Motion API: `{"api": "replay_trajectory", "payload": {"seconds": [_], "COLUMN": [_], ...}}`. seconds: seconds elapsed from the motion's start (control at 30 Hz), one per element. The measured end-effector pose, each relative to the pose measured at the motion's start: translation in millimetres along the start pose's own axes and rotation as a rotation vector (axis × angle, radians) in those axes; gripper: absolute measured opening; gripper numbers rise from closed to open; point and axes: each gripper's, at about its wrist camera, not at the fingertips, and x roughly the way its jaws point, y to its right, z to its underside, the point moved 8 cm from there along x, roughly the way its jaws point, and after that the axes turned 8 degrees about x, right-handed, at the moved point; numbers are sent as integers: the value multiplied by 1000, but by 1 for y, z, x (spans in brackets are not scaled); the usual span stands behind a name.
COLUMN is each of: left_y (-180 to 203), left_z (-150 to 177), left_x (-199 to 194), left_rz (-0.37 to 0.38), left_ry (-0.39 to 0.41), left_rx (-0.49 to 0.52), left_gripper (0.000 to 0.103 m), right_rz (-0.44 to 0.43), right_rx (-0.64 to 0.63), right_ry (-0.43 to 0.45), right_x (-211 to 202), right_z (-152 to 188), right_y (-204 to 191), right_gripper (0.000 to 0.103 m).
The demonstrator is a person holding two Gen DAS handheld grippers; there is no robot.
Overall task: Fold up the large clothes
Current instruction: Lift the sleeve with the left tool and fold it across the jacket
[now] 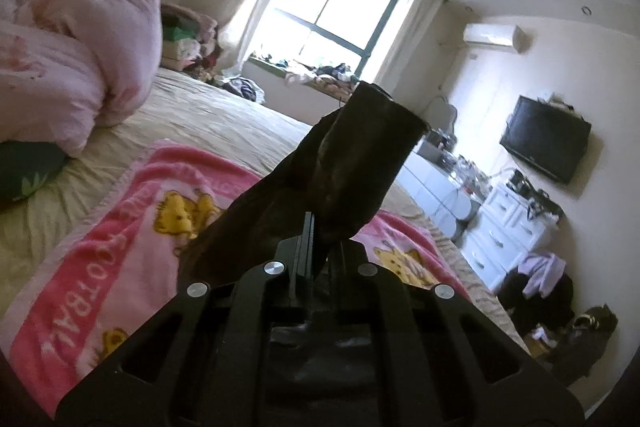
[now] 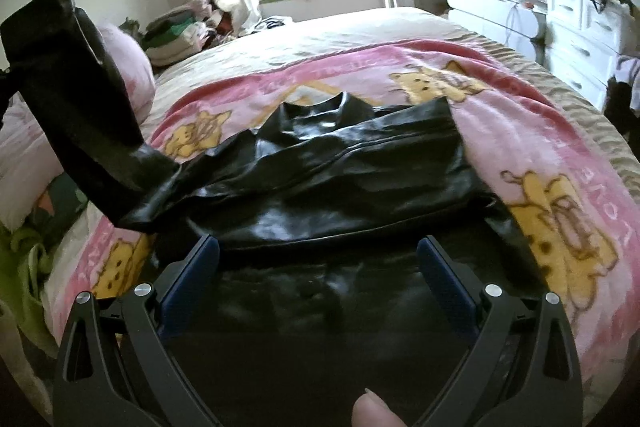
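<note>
A wide bed fills most of both views, its beige cover bare toward the far edge by the window. A heap of pink bedding sits toward the head of the bed. Across the near half of the bed lies a pink blanket printed with yellow bears. On the middle of that blanket lies a black leather jacket, spread flat with its collar toward the far edge of the bed and its hem at the near edge, under the right gripper.

One jacket sleeve is lifted off the blanket at the side toward the head of the bed and stands up steeply, cuff uppermost. The left gripper has its jaws pressed together on this sleeve, the cuff end sticking up past the fingers.

The right gripper hangs over the jacket's lower part with its blue-padded fingers spread wide and nothing between them. A fingertip of the person shows at the bottom of the right wrist view.
</note>
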Motion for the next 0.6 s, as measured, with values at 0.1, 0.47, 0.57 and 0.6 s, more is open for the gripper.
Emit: {"api": "replay_trajectory", "payload": {"seconds": [0.1, 0.47, 0.57, 0.6], "left_y": [14, 63, 73, 76], "left_z": [5, 35, 47, 51], "left_x": [8, 33, 43, 47], "left_rz": [27, 93, 111, 119], "left_ry": [-19, -105, -138, -149], "left_rx": [12, 78, 83, 85], "left_gripper": [1, 1, 1, 1], "right_rz": [-1, 4, -10, -9], "right_rx": [31, 89, 111, 118], "right_ry": [0, -4, 3, 4], "right_x": [-1, -4, -8, -9], "right_z": [-1, -3, -6, -7], "right_y": [13, 42, 50, 54], "right_gripper": [98, 98, 98, 98]}}
